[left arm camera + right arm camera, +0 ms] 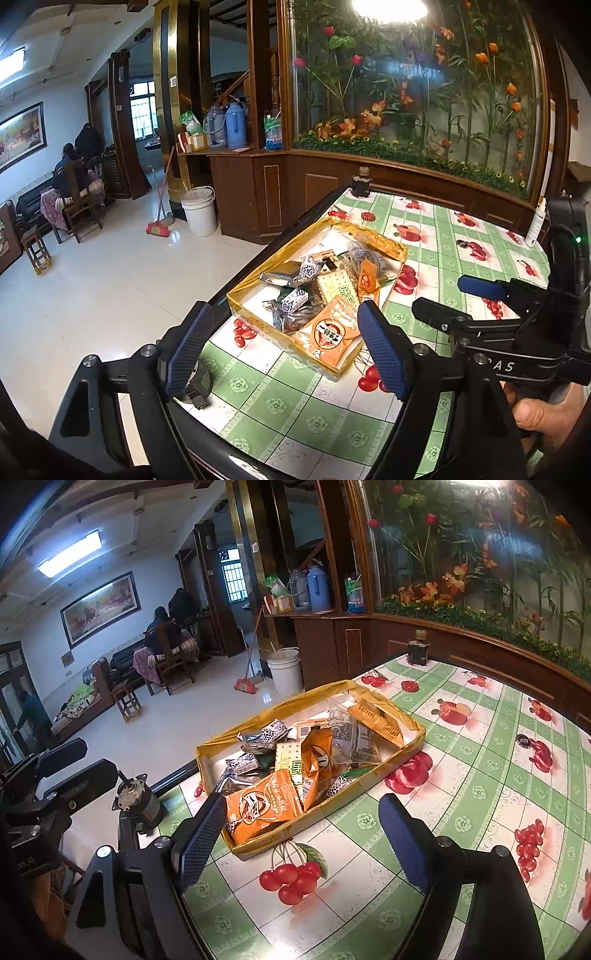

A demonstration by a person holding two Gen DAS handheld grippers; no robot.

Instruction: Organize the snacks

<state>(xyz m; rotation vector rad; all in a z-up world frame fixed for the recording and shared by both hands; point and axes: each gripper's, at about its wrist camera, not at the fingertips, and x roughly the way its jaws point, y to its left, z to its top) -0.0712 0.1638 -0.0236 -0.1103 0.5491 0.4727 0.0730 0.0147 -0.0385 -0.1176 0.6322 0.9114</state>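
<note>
A shallow gold cardboard tray (255,325) (369,794) sits near the table's left edge, holding several snack packets. An orange packet (328,332) (262,805) lies at the tray's near end; silver and clear packets (280,277) (351,734) lie farther in. My left gripper (284,347) is open and empty, just short of the tray's near end. My right gripper (306,834) is open and empty, above the table before the tray's near corner. It also shows in the left wrist view (458,295), to the right of the tray.
The table (480,794) has a green-and-white fruit-print cloth. A dark jar (361,182) (417,648) stands at the far edge and a white bottle (535,225) at the right. The table's left edge drops to a tiled floor with a white bucket (199,210).
</note>
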